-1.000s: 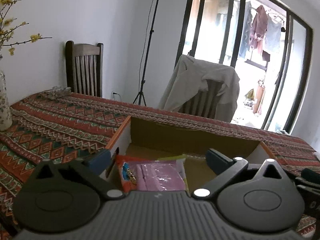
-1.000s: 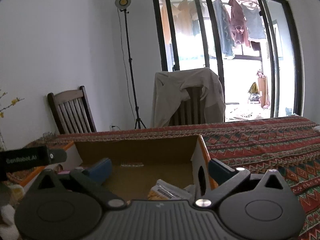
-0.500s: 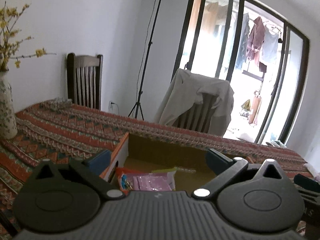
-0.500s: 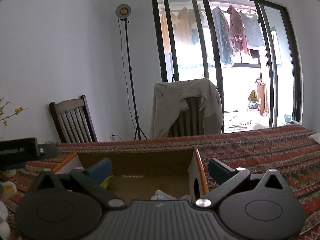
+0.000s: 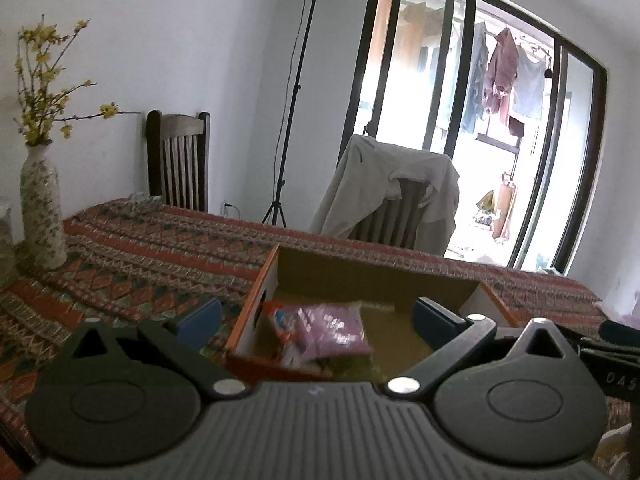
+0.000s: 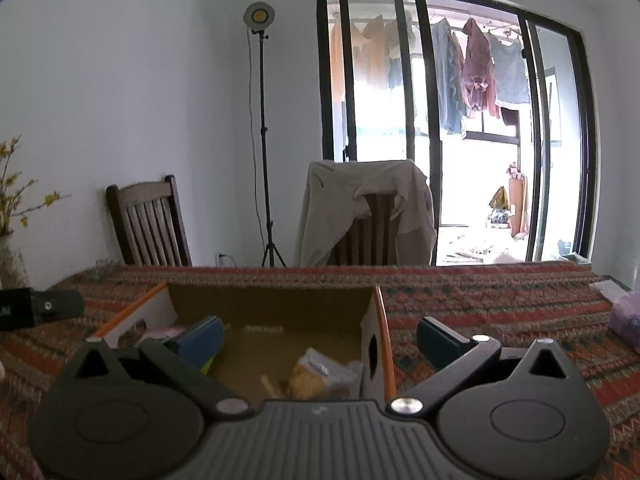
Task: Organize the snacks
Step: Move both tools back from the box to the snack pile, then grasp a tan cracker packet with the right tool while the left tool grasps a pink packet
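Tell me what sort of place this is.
Most likely a dining room in a home. A table under a patterned tablecloth has wooden chairs pulled up to it, a flower vase stands on it, and laundry hangs on the balcony behind the glass doors.

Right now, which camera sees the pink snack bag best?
The left wrist view: the pink snack bag lies in plain sight in the cardboard box, though blurred. The right wrist view shows only a pink sliver behind a gripper finger.

We're seeing both tools, left tool (image 5: 316,322) and right tool (image 6: 320,338), showing matte black ribbed bodies, round pivot housings, silver screws, blue finger pads (image 5: 199,320).
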Motion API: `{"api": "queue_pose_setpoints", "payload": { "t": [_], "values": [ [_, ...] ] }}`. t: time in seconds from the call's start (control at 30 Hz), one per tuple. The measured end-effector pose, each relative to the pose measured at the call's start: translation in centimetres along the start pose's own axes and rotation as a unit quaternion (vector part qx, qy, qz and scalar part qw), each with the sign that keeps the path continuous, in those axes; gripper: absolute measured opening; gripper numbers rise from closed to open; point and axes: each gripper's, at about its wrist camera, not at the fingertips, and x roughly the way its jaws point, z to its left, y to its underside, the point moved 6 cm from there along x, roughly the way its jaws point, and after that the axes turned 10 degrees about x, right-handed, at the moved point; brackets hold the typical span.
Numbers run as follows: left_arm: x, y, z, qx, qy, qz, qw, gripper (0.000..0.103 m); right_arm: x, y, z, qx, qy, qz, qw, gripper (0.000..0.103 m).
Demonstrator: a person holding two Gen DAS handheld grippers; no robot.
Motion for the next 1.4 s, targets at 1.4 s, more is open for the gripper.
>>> {"api": "queue_pose_setpoints", "payload": {
  "t": [1.4],
  "values": [
    [-3.8, 11.2, 1.7, 0.004, 0.034, 0.025, 0.9991, 0.103, -8.6, 11.5, -5.8, 0.014, 0.026, 0.081, 0.996, 0.103]
  ]
}}
